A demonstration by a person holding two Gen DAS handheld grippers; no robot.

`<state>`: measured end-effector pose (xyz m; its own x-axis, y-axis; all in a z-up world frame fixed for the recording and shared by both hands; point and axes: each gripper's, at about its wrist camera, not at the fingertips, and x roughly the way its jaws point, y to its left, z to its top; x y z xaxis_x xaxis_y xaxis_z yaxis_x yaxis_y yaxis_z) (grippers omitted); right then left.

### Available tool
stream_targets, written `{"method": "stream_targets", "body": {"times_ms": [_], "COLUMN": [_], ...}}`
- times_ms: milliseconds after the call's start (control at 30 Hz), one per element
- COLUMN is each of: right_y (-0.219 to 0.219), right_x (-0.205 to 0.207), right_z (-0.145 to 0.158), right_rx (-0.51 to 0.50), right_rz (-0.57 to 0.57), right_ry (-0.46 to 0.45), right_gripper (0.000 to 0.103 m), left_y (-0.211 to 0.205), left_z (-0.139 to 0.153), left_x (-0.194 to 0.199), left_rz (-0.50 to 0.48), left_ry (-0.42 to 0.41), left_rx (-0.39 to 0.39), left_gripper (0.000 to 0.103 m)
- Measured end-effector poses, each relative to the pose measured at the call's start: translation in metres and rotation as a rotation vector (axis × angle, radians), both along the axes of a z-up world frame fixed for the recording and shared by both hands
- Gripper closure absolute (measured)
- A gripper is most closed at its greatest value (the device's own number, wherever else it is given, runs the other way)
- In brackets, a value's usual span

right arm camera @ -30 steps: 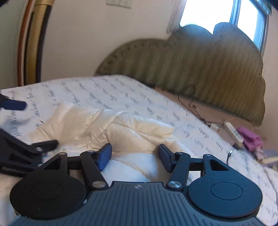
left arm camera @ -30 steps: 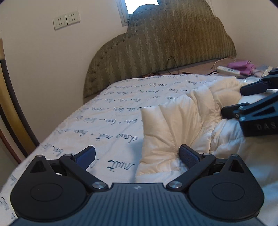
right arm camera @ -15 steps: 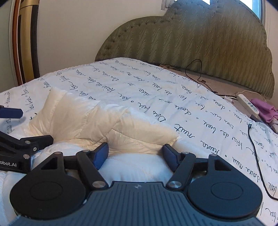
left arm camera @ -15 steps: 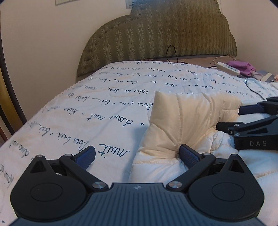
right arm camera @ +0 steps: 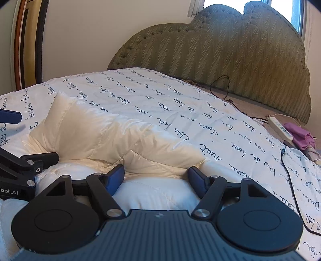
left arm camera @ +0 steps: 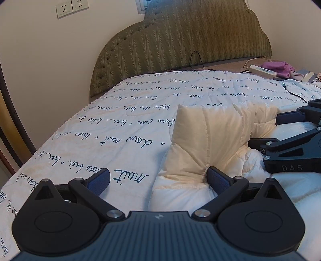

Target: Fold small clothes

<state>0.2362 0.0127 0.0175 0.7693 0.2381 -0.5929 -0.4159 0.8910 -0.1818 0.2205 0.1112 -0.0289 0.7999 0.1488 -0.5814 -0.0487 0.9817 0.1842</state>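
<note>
- cream quilted garment [left arm camera: 216, 140] lies on the bed cover [left arm camera: 120, 120], one puffy part standing up in a ridge, whiter padded part [right arm camera: 156, 190] under it, near the cameras
- left gripper [left arm camera: 158, 178] spread wide; right pad [left arm camera: 216, 178] touching the base of the cream ridge, left pad [left arm camera: 100, 178] over bare bed cover, not pinching anything
- right gripper [right arm camera: 156, 176] spread, jaws have just been opening; garment fold lies between the pads, both pads [right arm camera: 115, 176] at the fabric edge but not squeezing it
- each gripper shows at the edge of the other's view: "das" readable on right gripper body in left wrist view, "bot.ai" on left gripper body in right wrist view
- bed cover white with dark blue cursive script, words like "nuit" and "doux" partly readable
- green padded headboard [left arm camera: 180, 44] behind
- white power strip [right arm camera: 280, 128], purple cloth [right arm camera: 299, 134] beside it, black cable [right arm camera: 289, 172] across the cover
- two wall sockets [left arm camera: 72, 7] upper left in left wrist view
</note>
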Motion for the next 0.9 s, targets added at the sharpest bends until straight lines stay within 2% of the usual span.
{"method": "stream_targets", "body": {"times_ms": [133, 200, 233, 367, 433, 533, 567, 633, 733, 833, 900], "right_y": [-0.002, -0.01, -0.016, -0.051, -0.072, -0.111, -0.126, -0.153, -0.177, -0.166, -0.15], "right_x": [-0.001, -0.003, -0.007, -0.042, -0.058, -0.076, -0.079, -0.085, -0.089, -0.093, -0.093], "right_z": [0.004, 0.011, 0.017, 0.044, 0.051, 0.046, 0.04, 0.023, -0.011, -0.029, -0.031], "right_rx": [0.008, 0.045, 0.073, 0.244, 0.312, 0.427, 0.491, 0.668, 0.952, 1.04, 1.002], "right_rz": [-0.006, -0.005, -0.01, -0.105, -0.147, -0.206, -0.231, -0.275, -0.273, -0.186, -0.152], "right_ry": [-0.01, -0.013, -0.021, -0.086, -0.063, 0.048, 0.104, 0.241, 0.475, 0.562, 0.551], "right_gripper": [0.028, 0.025, 0.023, 0.0, 0.0, 0.0, 0.0, 0.0, 0.0, 0.0, 0.0], "left_y": [-0.002, -0.004, -0.006, -0.012, -0.009, 0.008, 0.017, 0.035, 0.06, 0.076, 0.087], "left_z": [-0.001, 0.0, 0.001, 0.007, 0.012, 0.021, 0.024, 0.026, 0.021, 0.01, 0.0], "left_x": [-0.002, -0.004, -0.006, -0.009, -0.01, -0.008, -0.006, -0.002, 0.005, 0.013, 0.02], "left_rz": [-0.005, -0.007, -0.009, -0.024, -0.04, -0.089, -0.109, -0.156, -0.245, -0.271, -0.275], "left_ry": [-0.011, -0.024, -0.032, -0.043, -0.03, 0.007, 0.026, 0.071, 0.163, 0.218, 0.258], "left_rx": [0.011, 0.019, 0.03, 0.084, 0.076, -0.005, -0.054, -0.16, -0.342, -0.462, -0.548], "left_gripper": [0.0, 0.0, 0.0, 0.0, 0.0, 0.0, 0.0, 0.0, 0.0, 0.0, 0.0]}}
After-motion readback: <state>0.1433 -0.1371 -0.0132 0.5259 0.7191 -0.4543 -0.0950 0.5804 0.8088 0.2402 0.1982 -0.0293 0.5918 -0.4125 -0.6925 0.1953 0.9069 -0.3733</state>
